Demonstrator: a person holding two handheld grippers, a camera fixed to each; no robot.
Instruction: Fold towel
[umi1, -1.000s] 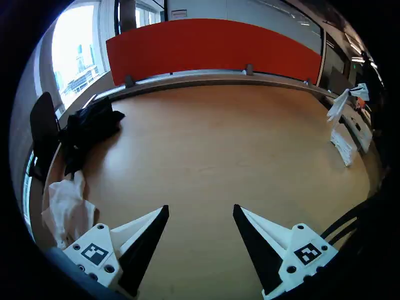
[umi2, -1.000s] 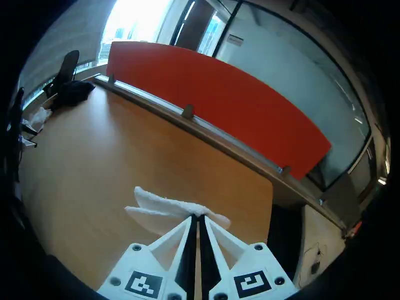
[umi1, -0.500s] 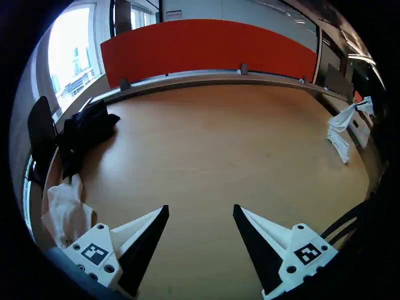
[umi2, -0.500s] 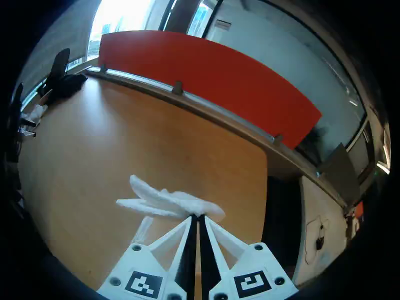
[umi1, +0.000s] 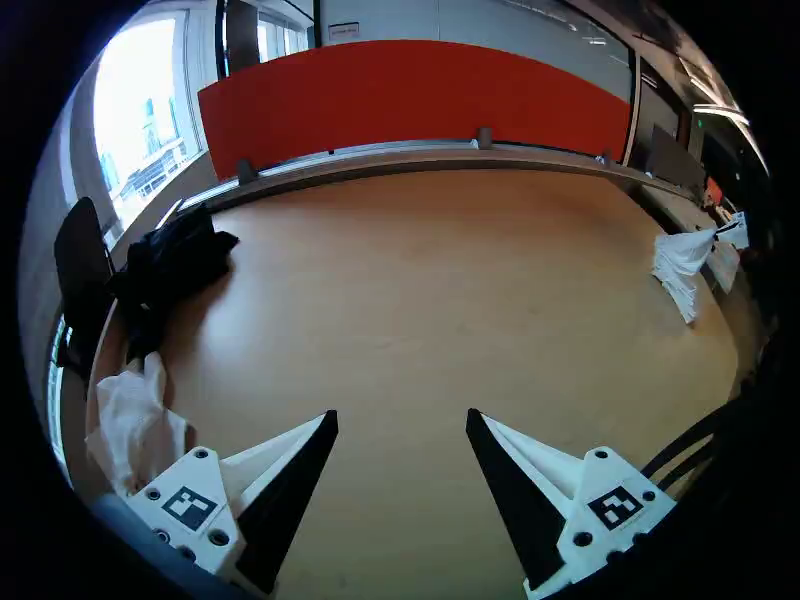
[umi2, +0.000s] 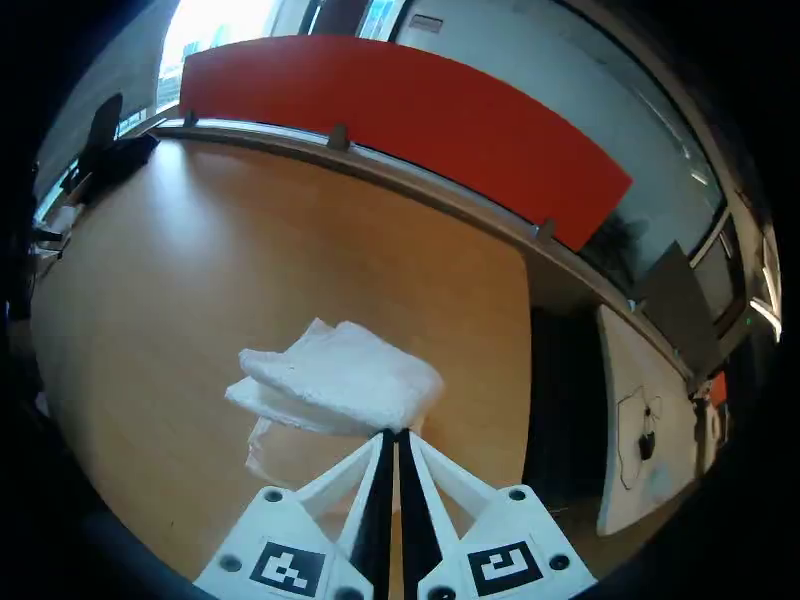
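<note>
Right gripper (umi2: 397, 434) tight on white towel (umi2: 340, 382); left gripper (umi1: 400, 412) wide apart.

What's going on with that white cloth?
A person is folding a white towel on the wooden table with two hand-held grippers. The right gripper is pinched shut on the towel's near edge; the towel lies bunched in layers. The left gripper is open, holding nothing, above the table.

A broad wooden desk (umi1: 420, 290) meets a curved red partition (umi1: 420, 95) along its far edge; a black bag (umi1: 175, 260) lies slumped at the left end, beside a dark chair (umi1: 80, 265); bright windows (umi1: 135, 120) beyond.
</note>
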